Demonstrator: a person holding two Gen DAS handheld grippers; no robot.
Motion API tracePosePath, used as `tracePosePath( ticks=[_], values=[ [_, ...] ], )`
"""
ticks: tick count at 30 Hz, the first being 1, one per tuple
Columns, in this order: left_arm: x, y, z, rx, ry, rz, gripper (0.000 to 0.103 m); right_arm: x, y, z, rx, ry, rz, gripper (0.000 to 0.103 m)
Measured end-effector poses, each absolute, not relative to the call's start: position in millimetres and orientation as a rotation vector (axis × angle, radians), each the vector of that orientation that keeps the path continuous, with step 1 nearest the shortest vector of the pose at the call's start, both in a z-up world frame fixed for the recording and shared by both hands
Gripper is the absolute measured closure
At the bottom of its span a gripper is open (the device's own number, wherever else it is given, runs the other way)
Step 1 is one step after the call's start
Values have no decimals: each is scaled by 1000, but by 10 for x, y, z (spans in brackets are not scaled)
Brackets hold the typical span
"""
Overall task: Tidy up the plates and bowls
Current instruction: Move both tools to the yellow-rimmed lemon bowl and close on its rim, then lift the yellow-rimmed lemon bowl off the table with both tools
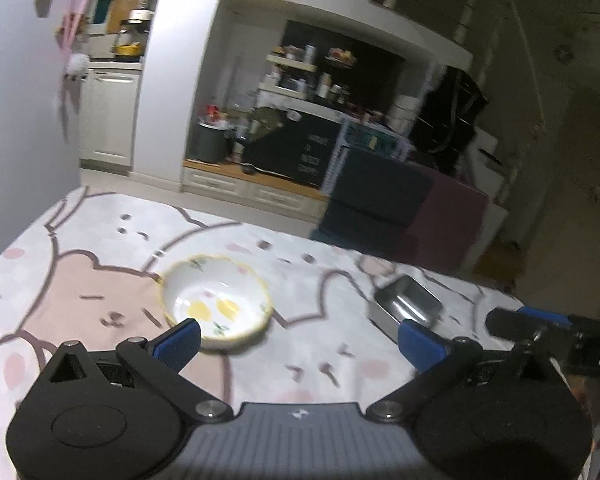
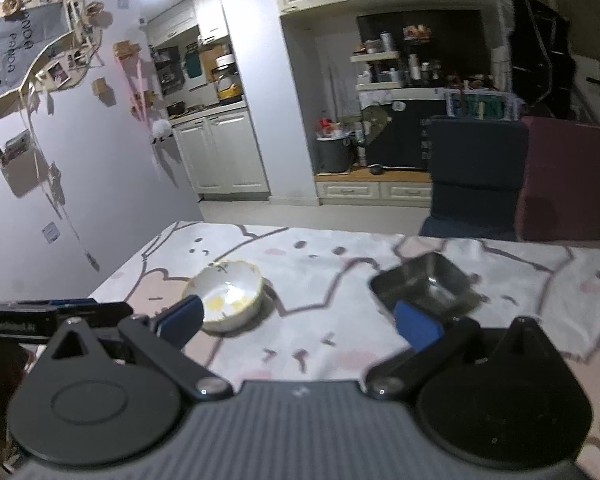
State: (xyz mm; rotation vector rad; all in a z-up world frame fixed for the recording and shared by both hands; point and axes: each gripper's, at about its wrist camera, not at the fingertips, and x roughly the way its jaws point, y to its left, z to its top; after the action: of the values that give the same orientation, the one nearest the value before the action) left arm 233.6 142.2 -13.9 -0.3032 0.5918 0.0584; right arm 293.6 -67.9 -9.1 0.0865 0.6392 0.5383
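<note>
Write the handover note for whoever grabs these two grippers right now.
Left gripper: jaws wide open, empty, above the table.
Right gripper: jaws wide open, empty, above the table.
Floral ceramic bowl: upright on the cartoon tablecloth, left of centre, nothing in it.
Square metal dish: upright on the cloth to the bowl's right, apart from it.
Done: nothing stacked or moved that shows.
Left: pick up one piece and group it with the other. No plates in view.
</note>
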Motion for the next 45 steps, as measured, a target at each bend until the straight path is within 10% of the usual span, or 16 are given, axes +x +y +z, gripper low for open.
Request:
tracePosePath(
  ticks=[11, 24, 31, 45],
  values=[
    [2946, 2216, -529, -412, 632, 232, 9, 3653, 162, -428, 112, 781, 576, 1],
    [3637, 2728, -1191, -547, 757, 285, 34, 4561, 938, -1119, 103, 974, 537, 51],
    [3795, 2854, -1502, -533, 840, 301, 57, 4809, 1083, -1409, 92, 1034, 508, 53],
    [3874, 2866, -1598, -513, 849, 231, 91, 4976, 1329, -1532, 6, 1062, 552, 90]
  ],
)
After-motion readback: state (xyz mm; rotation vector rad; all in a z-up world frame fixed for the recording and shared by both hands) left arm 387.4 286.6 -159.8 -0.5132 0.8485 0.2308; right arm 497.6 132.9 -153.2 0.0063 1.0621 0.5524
